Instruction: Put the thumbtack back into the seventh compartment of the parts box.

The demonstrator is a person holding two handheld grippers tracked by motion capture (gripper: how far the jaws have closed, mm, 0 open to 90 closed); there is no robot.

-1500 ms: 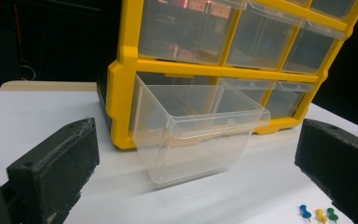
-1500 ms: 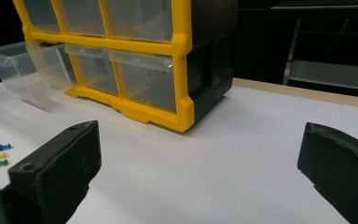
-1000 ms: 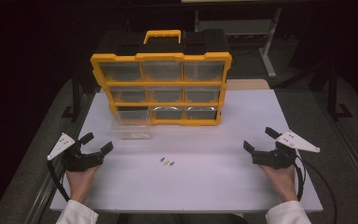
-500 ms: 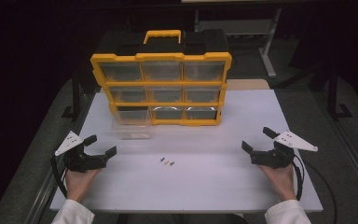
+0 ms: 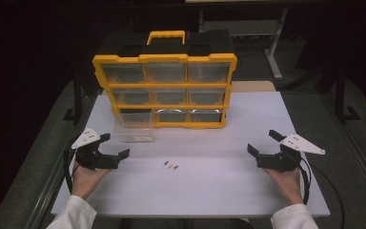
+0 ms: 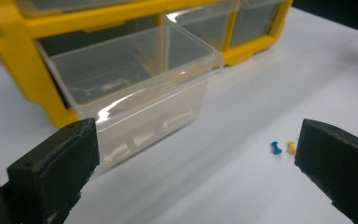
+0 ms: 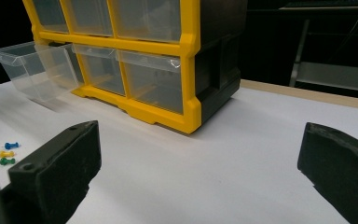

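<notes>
The left claw (image 5: 110,150) had shifted right toward the pushpins (image 5: 171,166); both it and the right claw (image 5: 264,145) stood spread, empty, over the desk (image 5: 209,191).

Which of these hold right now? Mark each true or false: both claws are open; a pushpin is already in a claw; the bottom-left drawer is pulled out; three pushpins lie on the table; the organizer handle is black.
1. Both claws are open. True: the left claw and the right claw stand wide apart at the jaws.
2. A pushpin is held in a claw. False: both claws hold nothing.
3. The bottom-left drawer is pulled out. True.
4. Three pushpins lie on the table. True: blue, yellow, green.
5. The organizer handle is black. False: it is yellow.
</notes>
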